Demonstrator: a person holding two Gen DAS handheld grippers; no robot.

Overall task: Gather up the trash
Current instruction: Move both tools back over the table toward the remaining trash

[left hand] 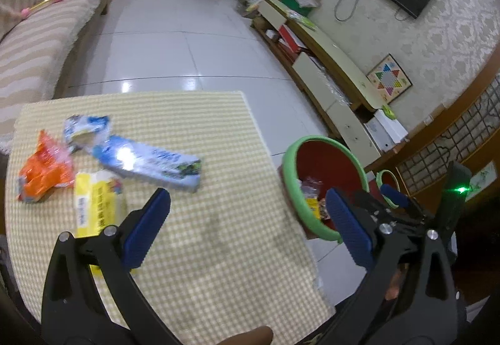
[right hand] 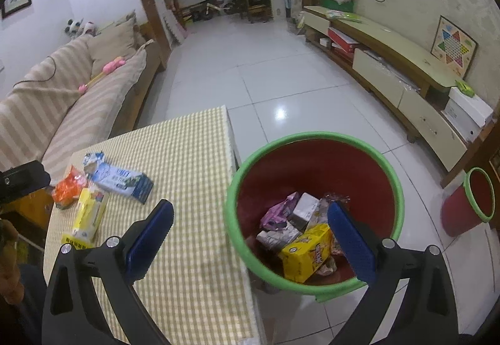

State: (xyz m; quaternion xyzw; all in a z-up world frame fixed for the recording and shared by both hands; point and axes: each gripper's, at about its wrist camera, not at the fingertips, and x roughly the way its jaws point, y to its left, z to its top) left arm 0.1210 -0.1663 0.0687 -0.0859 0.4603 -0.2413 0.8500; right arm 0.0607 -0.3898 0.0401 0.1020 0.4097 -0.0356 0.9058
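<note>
- Sitting on the floor tiles just beside the counter's right edge, a red bin with a green rim (right hand: 312,138) takes up the lower middle of the right wrist view.
- It holds a yellow snack box (right hand: 307,251), a purple wrapper (right hand: 278,213), a small grey carton (right hand: 304,207) and silvery crumpled packets.
- A second, smaller red bin (right hand: 465,207) stands at the right edge; its contents cannot be made out.
- The checked counter (left hand: 218,188) carries the remaining trash at the left: a blue-and-white carton (left hand: 150,162), an orange wrapper (left hand: 42,167), a yellow pack (left hand: 93,204) and a torn blue-white wrapper (left hand: 84,127).
- The right gripper (right hand: 248,238) hangs with its jaws spread wide and empty, one blue pad over the counter, the other over the bin's mouth.
- The left gripper (left hand: 250,229) also has its jaws wide apart, gripping nothing, just beside the yellow pack.
</note>
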